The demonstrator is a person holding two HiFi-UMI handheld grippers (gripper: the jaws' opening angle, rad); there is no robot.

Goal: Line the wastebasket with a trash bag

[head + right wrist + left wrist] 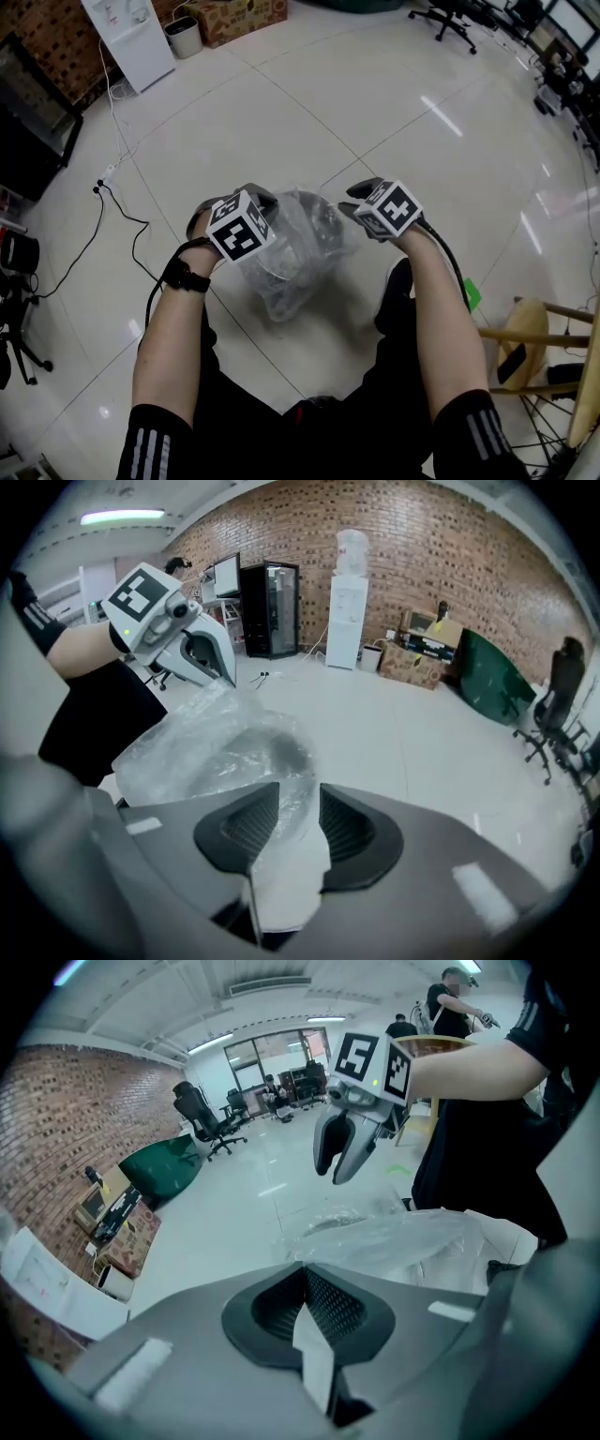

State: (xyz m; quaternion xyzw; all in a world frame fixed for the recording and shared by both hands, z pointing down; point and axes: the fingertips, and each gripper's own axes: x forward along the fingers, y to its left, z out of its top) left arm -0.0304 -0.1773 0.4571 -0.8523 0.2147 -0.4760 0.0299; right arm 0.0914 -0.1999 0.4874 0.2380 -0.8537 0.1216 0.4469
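Glossy tile floor [375, 94]; crinkly clear trash bag [281, 272], perhaps veiling round wastebasket [319, 220].

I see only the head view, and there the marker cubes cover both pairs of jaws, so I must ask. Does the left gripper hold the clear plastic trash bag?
Observer: Yes. In its own view, the jaws of the left gripper are shut, and the film of the clear plastic trash bag begins right at their tips.
Operator: And the other one?
Observer: The right gripper has its jaws apart in its own view.
Operator: Does it touch the bag?
Observer: It seems not. The left gripper view shows it hanging above the bag, with bare white tiled floor between them.
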